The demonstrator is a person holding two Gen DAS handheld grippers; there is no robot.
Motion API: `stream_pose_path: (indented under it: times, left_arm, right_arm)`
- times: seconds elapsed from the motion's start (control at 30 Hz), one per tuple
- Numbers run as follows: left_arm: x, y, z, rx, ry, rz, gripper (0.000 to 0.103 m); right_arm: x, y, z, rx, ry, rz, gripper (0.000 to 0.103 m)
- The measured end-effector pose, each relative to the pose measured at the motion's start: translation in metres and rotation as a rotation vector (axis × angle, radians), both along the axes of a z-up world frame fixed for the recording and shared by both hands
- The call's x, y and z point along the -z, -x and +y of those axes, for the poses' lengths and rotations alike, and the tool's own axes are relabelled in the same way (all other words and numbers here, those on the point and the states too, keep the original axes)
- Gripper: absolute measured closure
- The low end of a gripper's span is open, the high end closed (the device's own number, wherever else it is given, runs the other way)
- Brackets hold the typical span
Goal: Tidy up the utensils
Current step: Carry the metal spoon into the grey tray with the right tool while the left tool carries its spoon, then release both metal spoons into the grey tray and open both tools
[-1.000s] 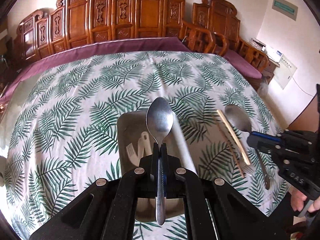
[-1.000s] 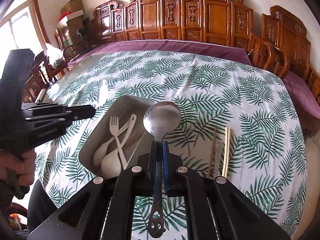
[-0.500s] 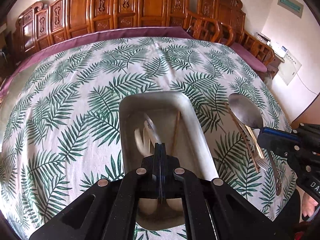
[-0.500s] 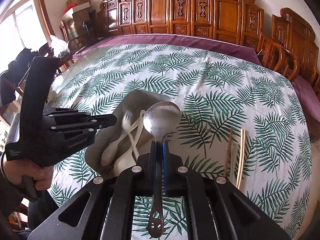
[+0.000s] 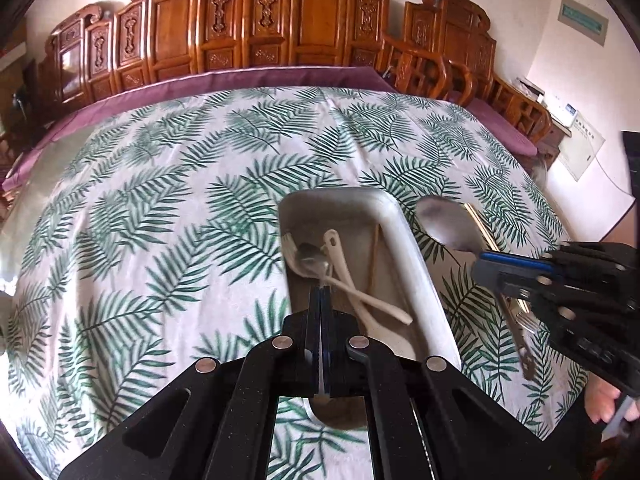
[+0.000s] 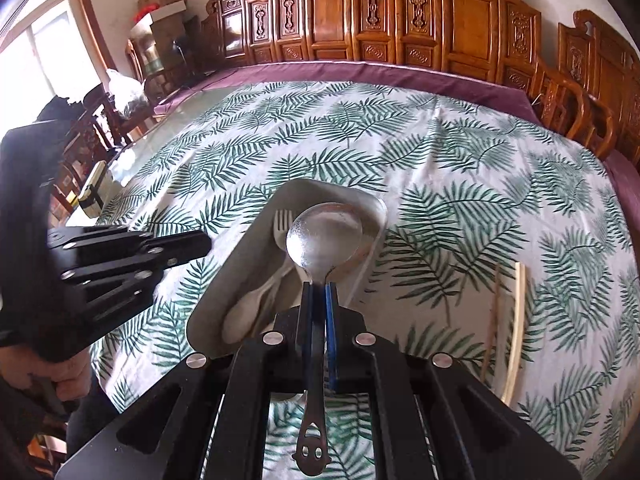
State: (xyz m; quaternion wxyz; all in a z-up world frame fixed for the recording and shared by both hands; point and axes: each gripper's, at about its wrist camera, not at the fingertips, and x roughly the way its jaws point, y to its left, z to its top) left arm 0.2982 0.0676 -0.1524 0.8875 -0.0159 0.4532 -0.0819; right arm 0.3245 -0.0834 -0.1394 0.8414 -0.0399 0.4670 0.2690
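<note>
A metal tray (image 5: 404,248) sits on the palm-print tablecloth and holds white plastic utensils (image 5: 340,268), a chopstick (image 5: 374,256) and a small metal spoon (image 5: 314,260). My left gripper (image 5: 321,292) is shut just over the tray's near half; a thin edge shows between its fingers, and the spoon's bowl lies blurred just ahead. My right gripper (image 6: 319,286) is shut on a large metal spoon (image 6: 324,236), held upright over the tray (image 6: 224,300). It also shows in the left wrist view (image 5: 448,224).
Two chopsticks (image 6: 514,320) lie on the cloth right of the tray. Carved wooden chairs (image 5: 280,32) line the table's far side. A small box (image 6: 94,196) stands at the table's left edge.
The small metal spoon stood upright in my left gripper and has dropped down into the tray. My right gripper has carried the large spoon leftward over the tray.
</note>
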Motion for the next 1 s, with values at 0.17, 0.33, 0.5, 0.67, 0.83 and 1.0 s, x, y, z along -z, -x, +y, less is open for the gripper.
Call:
stream_pose_path:
  times: [0.17, 0.33, 0.5, 0.67, 0.83, 1.0]
  left_arm:
    - [-0.008, 0.015, 0.012, -0.008, -0.012, -0.018, 0.103]
    - [-0.016, 0.028, 0.019, -0.013, -0.028, -0.032, 0.103]
    - [-0.021, 0.035, 0.028, -0.03, -0.023, -0.038, 0.103]
    - [-0.022, 0.038, 0.033, -0.043, -0.02, -0.046, 0.103]
    - [-0.022, 0.039, 0.034, -0.048, -0.023, -0.045, 0.103]
    - [-0.023, 0.04, 0.034, -0.048, -0.026, -0.048, 0.103]
  right_arm:
    - [0.013, -0.008, 0.018, -0.005, -0.015, 0.029, 0.096]
    - [0.025, -0.012, 0.036, -0.026, -0.012, 0.039, 0.096]
    - [0.04, -0.02, 0.047, -0.045, 0.009, 0.057, 0.096]
    - [0.046, -0.027, 0.051, -0.056, 0.028, 0.06, 0.096]
    - [0.042, -0.027, 0.053, -0.062, 0.025, 0.04, 0.094]
    - [0.033, -0.027, 0.052, -0.065, 0.019, 0.021, 0.094]
